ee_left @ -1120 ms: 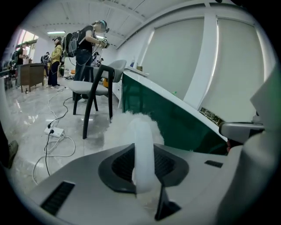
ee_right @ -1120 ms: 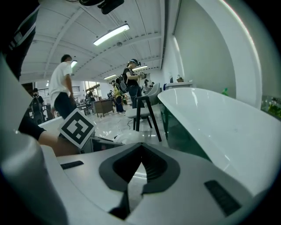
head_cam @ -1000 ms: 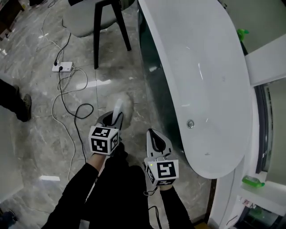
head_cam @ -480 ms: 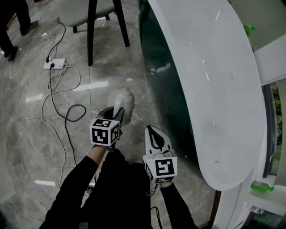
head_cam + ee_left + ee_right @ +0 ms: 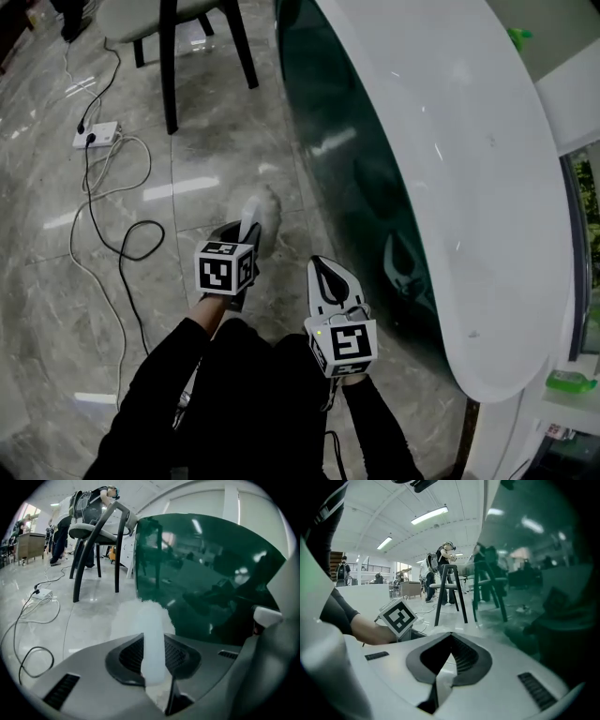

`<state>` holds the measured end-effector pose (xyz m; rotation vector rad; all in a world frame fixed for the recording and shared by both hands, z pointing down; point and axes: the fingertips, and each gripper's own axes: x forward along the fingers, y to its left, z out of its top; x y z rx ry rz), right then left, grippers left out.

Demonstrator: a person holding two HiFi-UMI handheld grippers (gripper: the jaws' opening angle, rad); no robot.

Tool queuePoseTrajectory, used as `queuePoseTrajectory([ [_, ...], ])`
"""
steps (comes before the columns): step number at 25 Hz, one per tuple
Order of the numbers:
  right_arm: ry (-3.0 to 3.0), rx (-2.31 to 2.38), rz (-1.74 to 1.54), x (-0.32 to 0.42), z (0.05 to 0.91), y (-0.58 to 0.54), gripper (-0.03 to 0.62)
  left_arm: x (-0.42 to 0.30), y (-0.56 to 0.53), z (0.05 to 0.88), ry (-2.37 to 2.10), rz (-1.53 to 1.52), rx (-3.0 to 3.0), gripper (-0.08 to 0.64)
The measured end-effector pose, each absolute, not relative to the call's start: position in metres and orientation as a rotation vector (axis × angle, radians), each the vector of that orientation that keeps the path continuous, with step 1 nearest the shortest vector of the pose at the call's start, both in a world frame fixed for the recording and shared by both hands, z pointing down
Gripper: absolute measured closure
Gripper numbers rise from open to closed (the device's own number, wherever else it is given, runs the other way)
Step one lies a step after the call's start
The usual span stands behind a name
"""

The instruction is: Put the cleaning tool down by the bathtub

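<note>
The cleaning tool is a white handle [image 5: 153, 653] ending in a pale fluffy head [image 5: 263, 210] [image 5: 140, 616]. My left gripper [image 5: 246, 231] [image 5: 153, 638] is shut on the handle, and the head sticks out ahead of the jaws above the marble floor. The bathtub [image 5: 450, 141] has a white rim and a glossy dark green side [image 5: 201, 573] [image 5: 534, 573], and it stands just right of the tool. My right gripper [image 5: 327, 266] [image 5: 450, 635] hangs beside the left one, close to the tub's side. Its jaws meet at the tips with nothing between them.
A black-legged chair [image 5: 169, 66] stands on the floor at the far left. A white power strip [image 5: 97, 134] with a looping black cable [image 5: 131, 239] lies left of my grippers. A green bottle [image 5: 572, 380] sits on a ledge at the right. People stand far back [image 5: 440, 564].
The view has slid along the tub, so more of its green side shows. Both grippers keep nearly the same pose, and the left still holds the tool.
</note>
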<state>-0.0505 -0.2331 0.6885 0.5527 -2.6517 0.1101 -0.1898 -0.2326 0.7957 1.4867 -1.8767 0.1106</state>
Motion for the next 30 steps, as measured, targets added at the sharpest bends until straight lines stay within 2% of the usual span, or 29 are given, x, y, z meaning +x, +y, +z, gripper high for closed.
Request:
queuePoseTrajectory([
  [19,-2.615,0.516,0.079,-0.067,0.754,-0.235,0.592,-0.180,-0.254,0.876,-1.822,0.176,1.437,0.466],
  [30,-2.508,0.522,0.201,-0.066,0.808,-0.249,0.592,-0.180,-0.256,0.904,-1.803,0.183,1.386,0.466],
])
